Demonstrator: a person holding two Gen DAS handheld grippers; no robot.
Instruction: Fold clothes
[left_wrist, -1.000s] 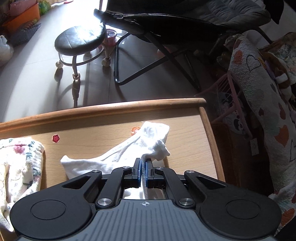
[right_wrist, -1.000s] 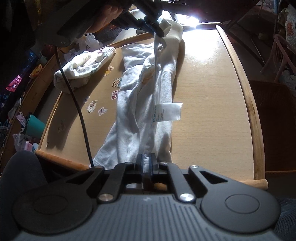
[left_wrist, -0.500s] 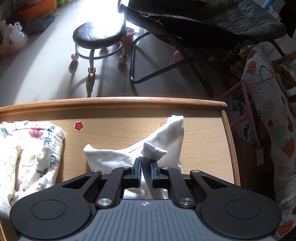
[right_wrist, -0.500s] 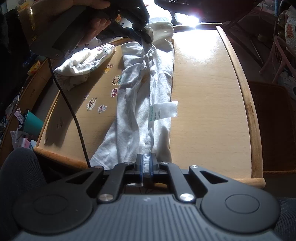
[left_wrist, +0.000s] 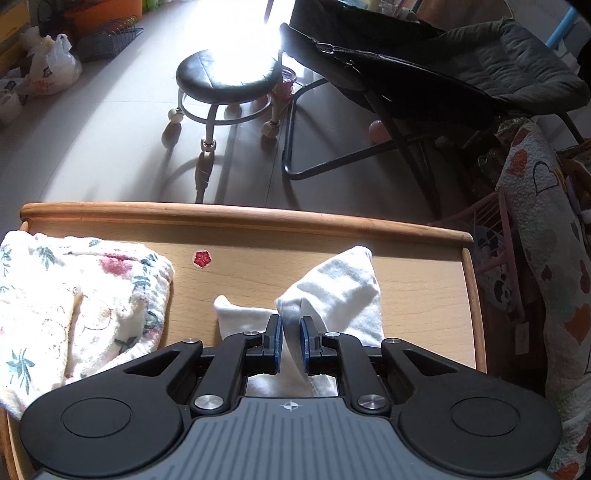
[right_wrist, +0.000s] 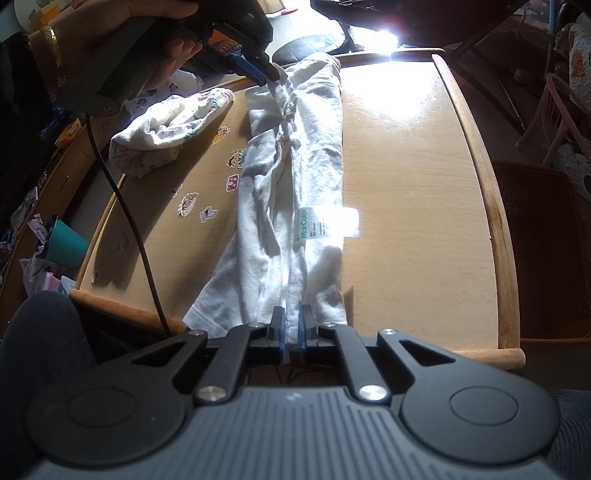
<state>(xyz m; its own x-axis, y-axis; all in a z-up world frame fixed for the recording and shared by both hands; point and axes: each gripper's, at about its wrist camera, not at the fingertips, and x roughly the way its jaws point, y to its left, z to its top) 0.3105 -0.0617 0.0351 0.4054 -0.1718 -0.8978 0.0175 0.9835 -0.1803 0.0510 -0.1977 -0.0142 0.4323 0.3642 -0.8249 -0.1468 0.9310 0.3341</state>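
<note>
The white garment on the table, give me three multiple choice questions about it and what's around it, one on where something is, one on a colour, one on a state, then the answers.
1. Where does the floral cloth lie relative to the white garment in the right wrist view?
A. To its left
B. On top of it
C. On the floor

2. What colour is the flower sticker on the table?
A. Blue
B. Red
C. Green

3. How is the near end of the white garment held?
A. Lying free
B. Pinned under a book
C. Pinched in the right gripper

Answers: 1 A, it sits bunched near the left table edge, apart from the garment. 2 B, it shows red with a pale rim. 3 C, the blue pads close on the fabric.
</note>
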